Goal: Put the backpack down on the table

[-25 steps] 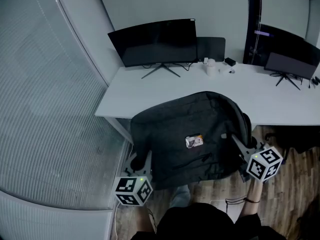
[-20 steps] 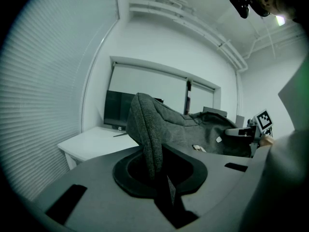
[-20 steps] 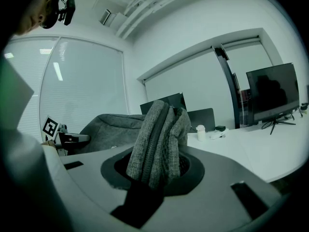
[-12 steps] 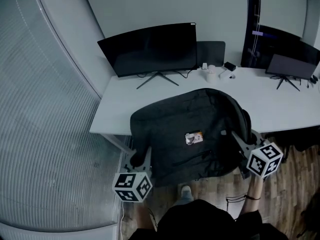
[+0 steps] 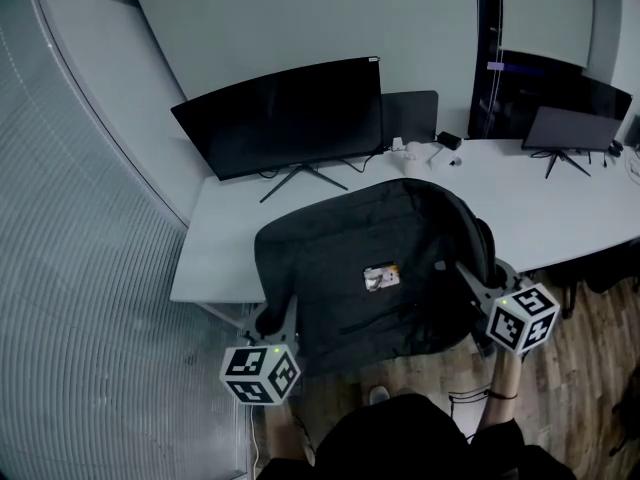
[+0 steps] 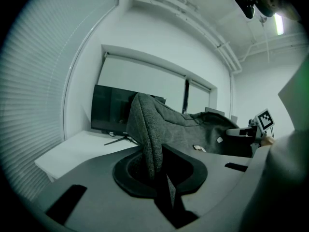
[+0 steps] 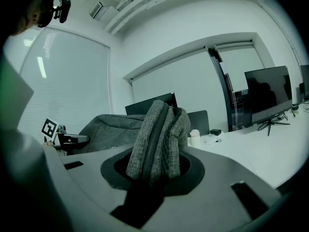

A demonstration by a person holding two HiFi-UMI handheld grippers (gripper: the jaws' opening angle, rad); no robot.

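Table [image 5: 222, 246]: white, straight ahead, beyond both claws.
Backpack [image 5: 355, 253]: grey, slung in air between two grippers, long axis left to right, far side over table's front edge; contact with top not clear.
Left gripper [image 5: 273, 316]: clamped on thin fabric fold, left corner.
Right gripper [image 5: 472, 276]: clamped on thicker bunched fabric, right side.
Judgement: both hands equally placed; bag needs to go forward, then down.

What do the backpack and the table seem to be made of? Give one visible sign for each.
Backpack: woven fabric, matte grey; speckled weave and soft folds show. Table: probably laminate or painted board; smooth, plain white, no grain.
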